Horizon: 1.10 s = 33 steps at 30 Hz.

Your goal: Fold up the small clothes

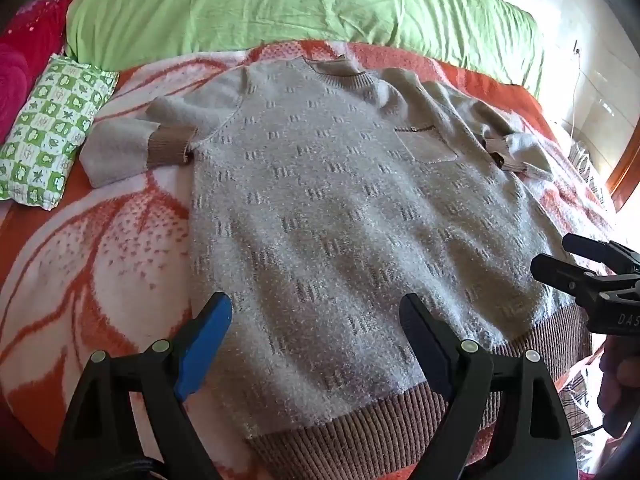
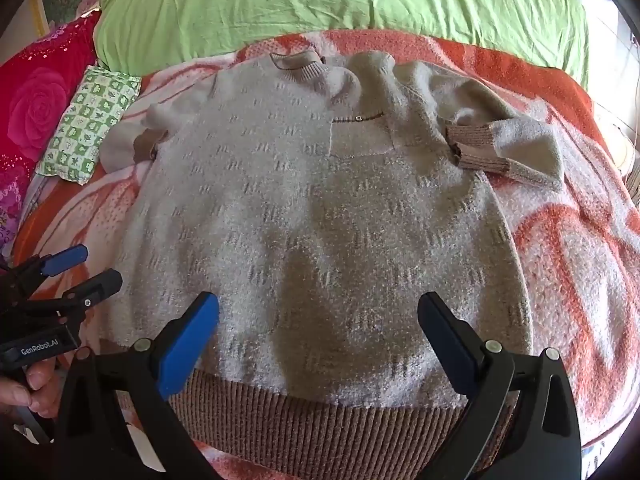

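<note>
One sweater (image 1: 320,200) lies face up and spread on the blanket (image 1: 100,272) of a bed, collar toward the green pillow (image 1: 280,4) and brown hem band (image 2: 312,420) nearest the cameras. Both sleeves are already doubled back so that their brown cuffs sit at the body's side seams: the left sleeve (image 1: 132,152) with its cuff touching the body's edge, the right sleeve (image 2: 508,144) lying bunched at the shoulder with its cuff against the side. That looks like the only folding begun; the body itself is flat and full length, with no crease across or along it, so the main folds are, as I judge, all left to do. The left gripper (image 1: 316,316) hovers over the hem's left part with jaws released wide, nothing between them but the knit below. The right gripper (image 2: 318,324) hangs over the hem's right part, jaws likewise spread and holding nothing. Each tool shows at the edge of the other's view, held by a hand (image 2: 28,388). A small green-checked cushion (image 1: 48,136) lies beside the left sleeve, apart from the sweater. The next grasp seems likely at the hem or a side.
</note>
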Tool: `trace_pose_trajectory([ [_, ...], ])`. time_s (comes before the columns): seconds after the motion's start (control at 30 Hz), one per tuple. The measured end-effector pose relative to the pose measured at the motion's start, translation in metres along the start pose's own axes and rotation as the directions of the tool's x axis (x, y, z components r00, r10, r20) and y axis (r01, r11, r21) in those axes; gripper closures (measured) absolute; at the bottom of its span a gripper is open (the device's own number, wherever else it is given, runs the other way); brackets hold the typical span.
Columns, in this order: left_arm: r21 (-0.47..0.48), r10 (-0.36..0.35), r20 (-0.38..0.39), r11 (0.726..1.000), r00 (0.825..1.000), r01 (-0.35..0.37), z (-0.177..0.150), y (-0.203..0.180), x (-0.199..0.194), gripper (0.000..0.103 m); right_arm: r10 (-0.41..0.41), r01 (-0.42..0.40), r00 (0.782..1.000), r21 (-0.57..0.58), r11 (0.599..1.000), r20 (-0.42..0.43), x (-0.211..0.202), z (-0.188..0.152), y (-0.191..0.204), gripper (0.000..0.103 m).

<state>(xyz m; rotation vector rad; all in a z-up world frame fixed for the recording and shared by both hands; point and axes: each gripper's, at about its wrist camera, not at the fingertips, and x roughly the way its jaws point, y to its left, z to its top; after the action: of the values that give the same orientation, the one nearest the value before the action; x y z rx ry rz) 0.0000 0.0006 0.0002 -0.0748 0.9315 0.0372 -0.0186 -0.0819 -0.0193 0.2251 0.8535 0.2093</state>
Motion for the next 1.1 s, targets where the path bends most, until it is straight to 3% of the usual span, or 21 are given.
trace_pose_trajectory([
  [0.1,-0.001,-0.001,0.0,1.0,1.0,0.001,0.0,0.001,-0.001,0.017,0.006,-0.006,1.0,-0.005,1.0,-0.003,0.005,-0.004,-0.003,0.003],
  [0.3,0.002,0.002,0.005,1.0,1.0,-0.002,0.002,0.0,0.0,0.017,0.03,-0.031,0.994,0.013,0.999,0.101,0.014,-0.01,-0.005,0.003],
  [1.1,0.001,0.003,0.005,1.0,1.0,-0.003,-0.002,-0.002,-0.002,0.017,0.042,-0.043,0.996,0.015,0.999,0.079,0.019,-0.018,0.002,0.003],
])
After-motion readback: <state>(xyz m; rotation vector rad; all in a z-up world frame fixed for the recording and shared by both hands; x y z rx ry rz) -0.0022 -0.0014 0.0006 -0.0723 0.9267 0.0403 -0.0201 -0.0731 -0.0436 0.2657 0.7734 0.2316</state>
